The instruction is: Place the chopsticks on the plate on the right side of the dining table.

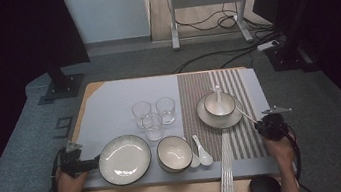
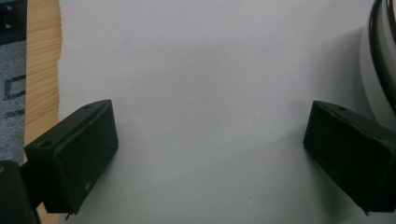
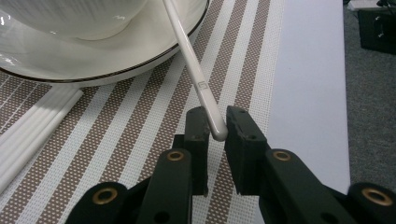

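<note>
At the near edge of the surface, a bundle of white chopsticks lies lengthwise along the striped mat, overhanging toward 6 o'clock. Just beyond, at about 8 o'clock, the left claw rests low with its jaws wide apart and nothing between them, parked just beside the rim of the large plate, probably waiting its turn. At 4 o'clock the right claw is pinched onto the tip of the long white spoon handle; the jaws sit on either side of its rounded end, seemingly clamped there so the spoon can be lifted or steered without touching the dishes. Between the two claws sit a dark-rimmed bowl and two small white spoons. Farther out, the handle slopes up toward 11 o'clock, its far end leaning on the white bowl, which stands on a saucer. Three clear glasses cluster near 12 o'clock
</note>
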Available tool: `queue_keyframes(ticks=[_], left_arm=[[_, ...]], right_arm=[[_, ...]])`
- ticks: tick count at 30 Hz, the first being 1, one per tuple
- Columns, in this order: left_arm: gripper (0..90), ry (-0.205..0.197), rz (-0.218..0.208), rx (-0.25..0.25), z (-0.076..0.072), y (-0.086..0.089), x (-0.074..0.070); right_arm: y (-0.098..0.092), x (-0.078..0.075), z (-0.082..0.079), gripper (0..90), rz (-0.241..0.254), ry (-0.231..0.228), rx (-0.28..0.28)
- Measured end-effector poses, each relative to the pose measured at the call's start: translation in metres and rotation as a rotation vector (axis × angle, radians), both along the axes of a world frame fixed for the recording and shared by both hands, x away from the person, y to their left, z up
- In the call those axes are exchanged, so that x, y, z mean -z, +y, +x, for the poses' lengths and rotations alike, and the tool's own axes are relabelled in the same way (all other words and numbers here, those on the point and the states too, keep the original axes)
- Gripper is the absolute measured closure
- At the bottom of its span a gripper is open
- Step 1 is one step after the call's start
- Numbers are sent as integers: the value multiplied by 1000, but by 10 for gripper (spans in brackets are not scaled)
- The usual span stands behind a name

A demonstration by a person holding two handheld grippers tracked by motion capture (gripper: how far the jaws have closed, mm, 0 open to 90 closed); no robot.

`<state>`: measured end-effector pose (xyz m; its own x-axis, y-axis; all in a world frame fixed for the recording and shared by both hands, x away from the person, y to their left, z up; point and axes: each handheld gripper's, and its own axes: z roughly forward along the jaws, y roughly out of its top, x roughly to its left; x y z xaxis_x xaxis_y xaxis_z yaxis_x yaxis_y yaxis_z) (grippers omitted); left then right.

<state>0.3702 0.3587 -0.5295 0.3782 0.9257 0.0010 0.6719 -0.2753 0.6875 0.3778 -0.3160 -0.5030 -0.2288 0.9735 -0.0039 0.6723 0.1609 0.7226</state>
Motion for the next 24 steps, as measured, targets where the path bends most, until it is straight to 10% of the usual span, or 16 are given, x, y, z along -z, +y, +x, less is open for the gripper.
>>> queue_keyframes(ticks=[11, 18, 24], left_arm=[[28, 0, 0, 0, 0, 0, 0], [28, 0, 0, 0, 0, 0, 0], [28, 1, -1, 0, 0, 0, 0]], right_arm=[[5, 0, 9, 786, -9, -3, -19], [-1, 0, 7, 412, 15, -15, 22], [-9, 0, 4, 307, 1, -29, 77]])
